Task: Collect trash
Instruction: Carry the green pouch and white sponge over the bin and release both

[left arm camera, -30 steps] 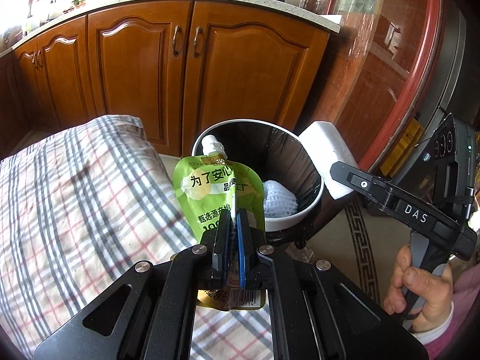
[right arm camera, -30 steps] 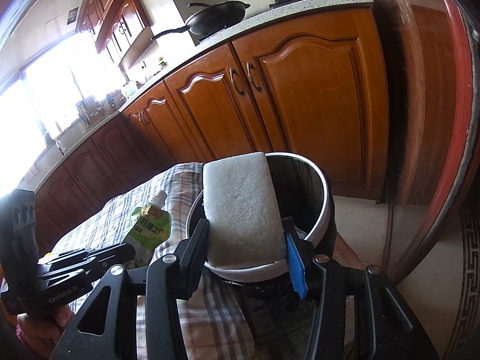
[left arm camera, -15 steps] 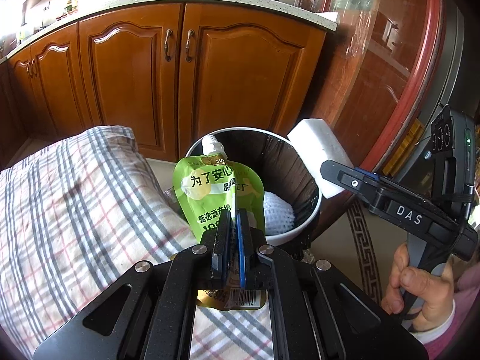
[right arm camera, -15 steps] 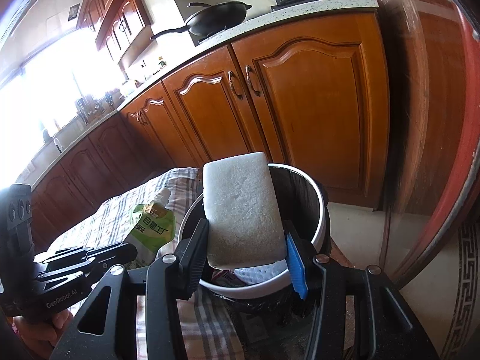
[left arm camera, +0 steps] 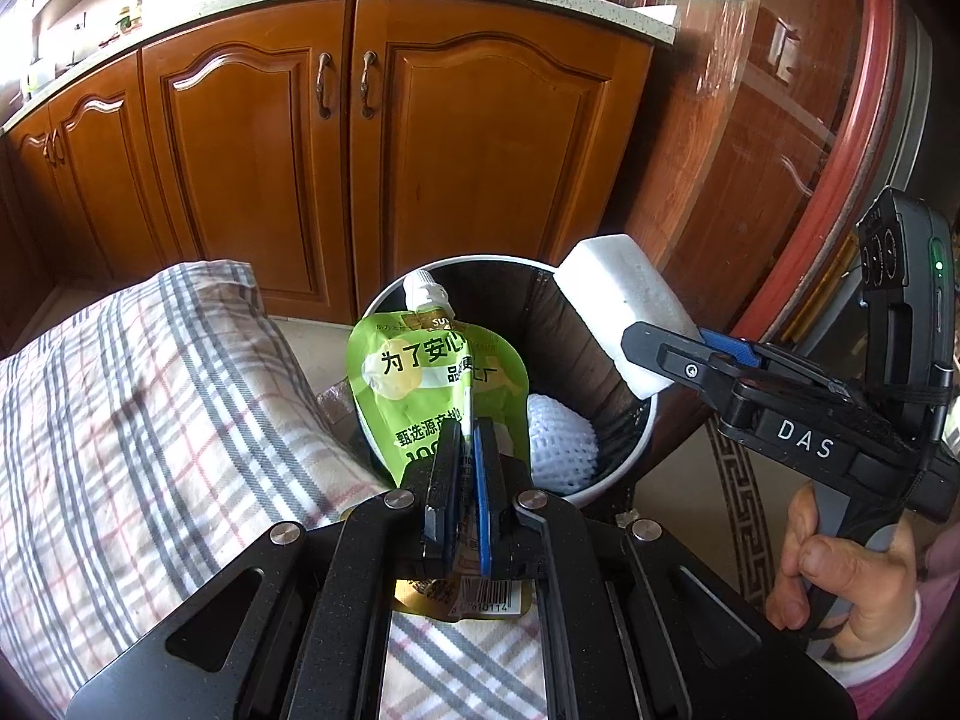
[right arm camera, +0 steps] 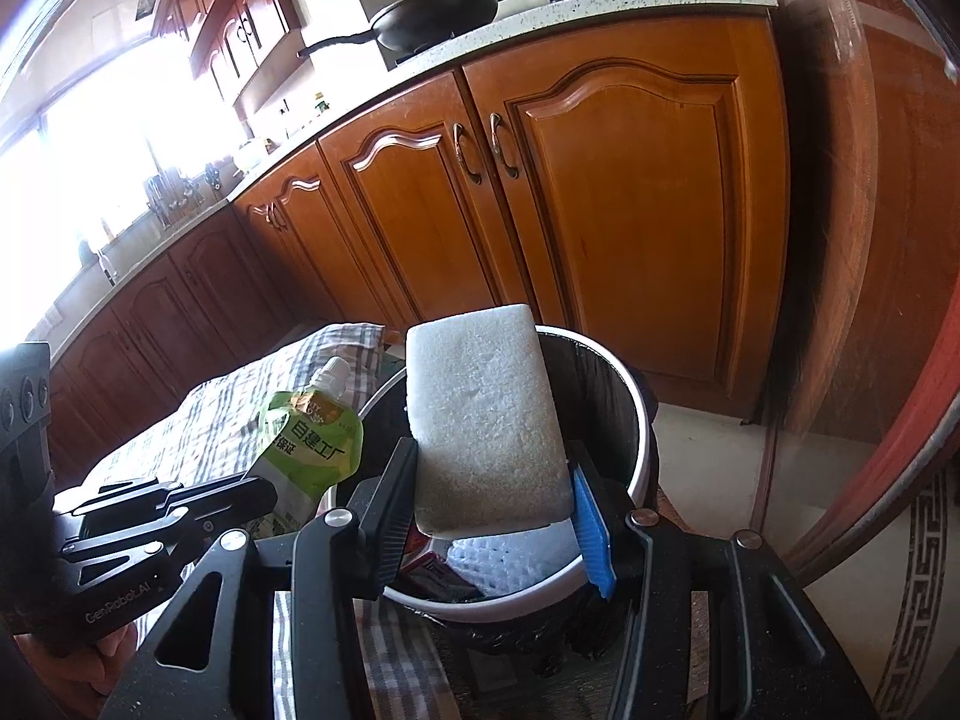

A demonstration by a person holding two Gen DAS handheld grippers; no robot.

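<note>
My left gripper (left arm camera: 463, 438) is shut on a green drink pouch (left arm camera: 429, 384) with a white spout, held upright at the near left rim of the trash bin (left arm camera: 624, 468). The bin is round, white-rimmed and lined in black, with a white foam net (left arm camera: 561, 444) inside. My right gripper (right arm camera: 492, 480) is shut on a white foam block (right arm camera: 483, 420), which hangs over the bin's opening. From the left wrist view the block (left arm camera: 618, 312) sits above the bin's right rim. The right wrist view shows the pouch (right arm camera: 306, 444) and the left gripper (right arm camera: 258, 495) at lower left.
A plaid cloth (left arm camera: 150, 408) covers the surface left of the bin. Brown wooden cabinet doors (left arm camera: 468, 168) under a speckled counter stand behind it. A red-edged round table (left arm camera: 840, 240) rises on the right. A person's hand (left arm camera: 840, 570) grips the right handle.
Both grippers have drifted closer to the bin with their loads. The foam block now hangs further over the opening, and the pouch has come nearer the rim.
</note>
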